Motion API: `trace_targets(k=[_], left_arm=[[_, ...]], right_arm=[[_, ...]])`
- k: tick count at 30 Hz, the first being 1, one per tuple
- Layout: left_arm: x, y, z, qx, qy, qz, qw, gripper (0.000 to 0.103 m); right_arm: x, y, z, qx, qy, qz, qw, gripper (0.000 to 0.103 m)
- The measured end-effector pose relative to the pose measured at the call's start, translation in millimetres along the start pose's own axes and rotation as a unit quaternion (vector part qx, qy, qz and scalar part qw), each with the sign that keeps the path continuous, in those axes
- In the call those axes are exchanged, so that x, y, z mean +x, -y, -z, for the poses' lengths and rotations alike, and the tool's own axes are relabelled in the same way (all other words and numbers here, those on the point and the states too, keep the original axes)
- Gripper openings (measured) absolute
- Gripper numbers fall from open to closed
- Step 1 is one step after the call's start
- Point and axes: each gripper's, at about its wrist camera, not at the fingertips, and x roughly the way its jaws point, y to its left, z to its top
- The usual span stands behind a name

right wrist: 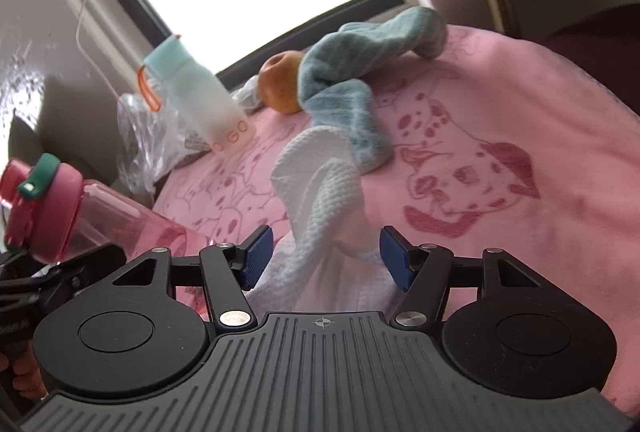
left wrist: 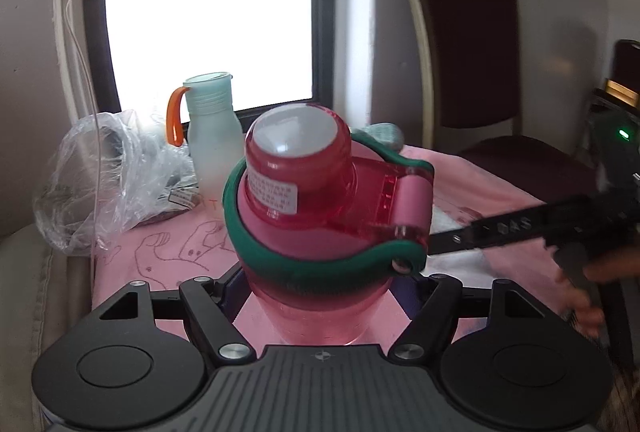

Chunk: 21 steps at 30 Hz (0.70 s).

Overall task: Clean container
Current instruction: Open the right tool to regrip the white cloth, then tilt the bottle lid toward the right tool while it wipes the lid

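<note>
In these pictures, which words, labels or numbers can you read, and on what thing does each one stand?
"GO": orange letters low on the white bottle; any letters before them are unclear.
White label on the pink bottle: small print, too blurred to read.
Marking on the right gripper: blurred, unreadable.

**Few Words to Read**

The frosted bottle (right wrist: 200, 100) carries orange letters near its base that read roughly "O.GO"; the first character is unclear. In the left wrist view the pink bottle (left wrist: 304, 200) wears a white label (left wrist: 274, 197) of fine red print, too small to read. Right of that bottle, the other tongs' black bar (left wrist: 508, 226) shows pale characters resembling "0AS", blurred. A small mark beside the frosted bottle's foot is illegible.
</note>
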Motion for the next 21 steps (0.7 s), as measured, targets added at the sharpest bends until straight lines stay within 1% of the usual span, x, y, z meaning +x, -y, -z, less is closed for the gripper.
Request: trace_targets(k=[3, 4, 5, 6, 7, 8, 10, 13, 15, 17, 18, 20, 21], left_arm=[[-9.3, -10.1, 9.8, -0.011, 0.008, 0.016, 0.9998, 0.071], [-11.2, -13.4, 12.6, -0.016, 0.009, 0.019, 0.9996, 0.072], [-12.3, -16.2, 15.1, -0.02, 0.01, 0.02, 0.9995, 0.072], [-13.2, -18.5, 16.9, -0.025, 0.011, 0.019, 0.9994, 0.072], [-13.6, -21.0, 18.6, -0.03, 0.01, 0.02, 0.9993, 0.072], [-14.1, -23.4, 20.1, -0.034, 0.01, 0.02, 0.9992, 0.072], [-15.6, -27.0, 23.2, -0.037, 0.011, 0.022, 0.999, 0.072], [-17.9, -28.4, 28.2, -0.034, 0.016, 0.022, 0.999, 0.072], [-19.4, -28.2, 31.6, -0.028, 0.018, 0.021, 0.9992, 0.072], [-20.7, -28.5, 33.8, -0.025, 0.018, 0.02, 0.9993, 0.072], [-21.2, -28.9, 34.7, -0.024, 0.017, 0.02, 0.9994, 0.072], [-21.5, -29.0, 36.3, -0.023, 0.017, 0.018, 0.9994, 0.072], [-21.1, -28.8, 36.6, -0.023, 0.016, 0.017, 0.9994, 0.072]], right_arm=[[4.7, -12.4, -5.1, -0.016, -0.005, 0.016, 1.0, 0.065], [5.7, -15.3, -6.6, -0.019, -0.004, 0.021, 1.0, 0.063], [7.4, -18.2, -8.0, -0.024, -0.006, 0.029, 0.999, 0.056], [9.4, -20.1, -9.0, -0.026, -0.008, 0.039, 0.999, 0.052], [11.7, -22.0, -9.4, -0.029, -0.009, 0.048, 0.998, 0.042], [13.5, -24.0, -9.0, -0.033, -0.009, 0.056, 0.998, 0.028], [14.5, -27.8, -7.2, -0.042, -0.003, 0.07, 0.997, 0.01], [14.1, -32.9, -5.8, -0.054, -0.003, 0.082, 0.995, 0.008], [12.4, -33.7, -7.8, -0.05, -0.007, 0.09, 0.995, 0.008], [6.6, -36.9, -12.8, -0.032, -0.009, 0.07, 0.997, 0.008], [2.4, -40.7, -16.7, -0.023, -0.01, 0.044, 0.999, 0.008], [-8.0, -55.3, -25.8, -0.012, -0.012, -0.043, 0.999, 0.008], [-12.1, -64.7, -30.6, -0.009, -0.017, -0.09, 0.996, 0.008]])
